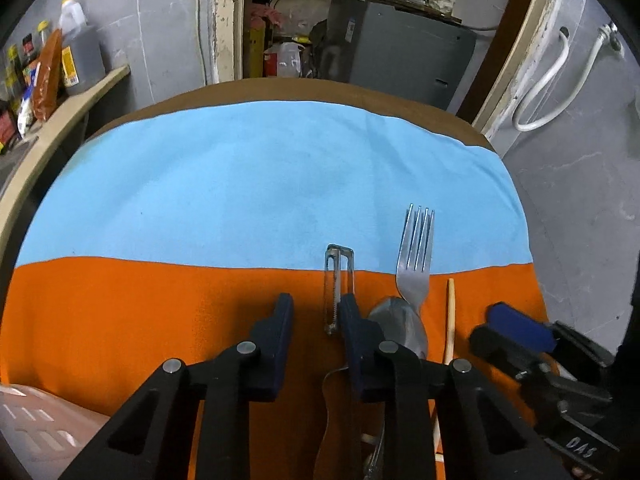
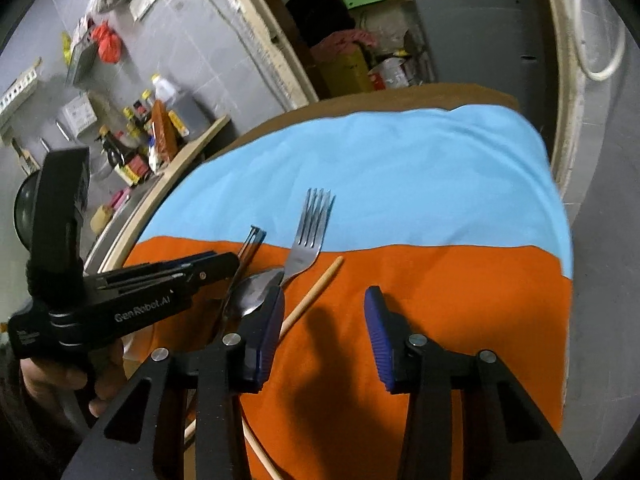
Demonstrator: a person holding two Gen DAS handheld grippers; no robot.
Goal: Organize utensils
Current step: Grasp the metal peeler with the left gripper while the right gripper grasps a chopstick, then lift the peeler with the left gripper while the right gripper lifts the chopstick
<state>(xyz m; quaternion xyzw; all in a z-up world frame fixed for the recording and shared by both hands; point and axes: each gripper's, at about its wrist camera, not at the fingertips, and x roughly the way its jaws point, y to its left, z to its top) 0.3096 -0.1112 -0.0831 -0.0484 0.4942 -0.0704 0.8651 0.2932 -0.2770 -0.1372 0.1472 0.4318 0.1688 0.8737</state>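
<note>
- Utensils are bunched at the near edge of the worktop, on the orange cloth [image 1: 140, 320] just below where the blue cloth [image 1: 260, 184] starts.
- Fork [image 1: 416, 264] points to 12 o'clock, tines on the blue; the spoon [image 1: 400, 324] bowl overlaps its neck.
- Peeler [image 1: 338, 280] is just beside the spoon at 9 o'clock, chopstick [image 1: 451, 316] at 3 o'clock of the fork.
- Left gripper [image 1: 316, 312]: jaws partly apart with only cloth between them; its right finger sits between peeler and spoon.
- Right gripper [image 2: 324, 312]: jaws apart, nothing clamped, chopstick running under the left finger.
- Pinkish slotted basket [image 1: 36, 420] at 7 o'clock.
</note>
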